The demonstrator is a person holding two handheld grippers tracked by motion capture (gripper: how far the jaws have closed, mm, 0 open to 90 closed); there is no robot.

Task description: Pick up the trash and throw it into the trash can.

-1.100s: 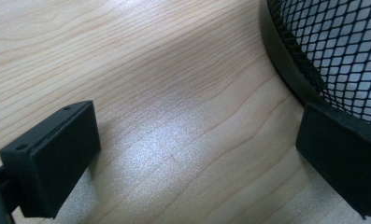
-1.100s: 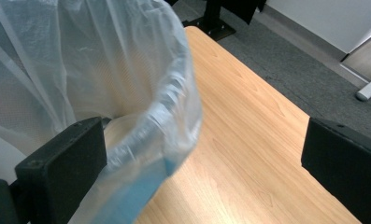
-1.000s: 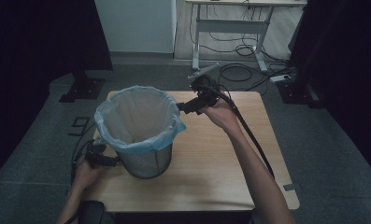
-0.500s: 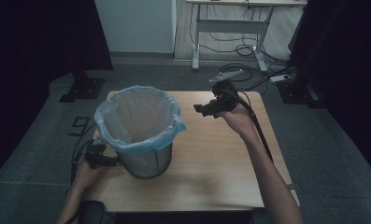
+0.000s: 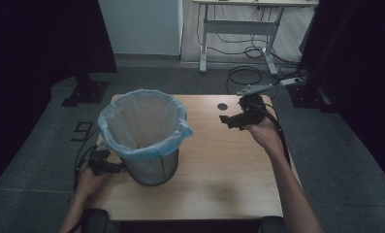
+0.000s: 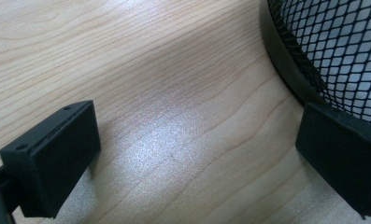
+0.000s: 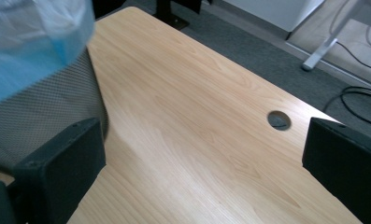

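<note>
A black mesh waste bin lined with a pale blue plastic bag stands on the left half of the wooden table. My left gripper rests low at the bin's left base, open. In the left gripper view its jaws stand wide apart over bare wood, and the right one lies against the mesh wall. My right gripper is held above the table to the right of the bin, open and holding nothing. The right gripper view shows its jaws facing the bin and bag.
A round cable hole is in the tabletop near the far edge, seen also as a cable hole in the right gripper view. Behind the table stand a white desk frame, floor cables and a black stand base.
My right gripper has pulled away from the bin's rim, moving right and a little toward me. The left gripper and the bin have stayed put.
</note>
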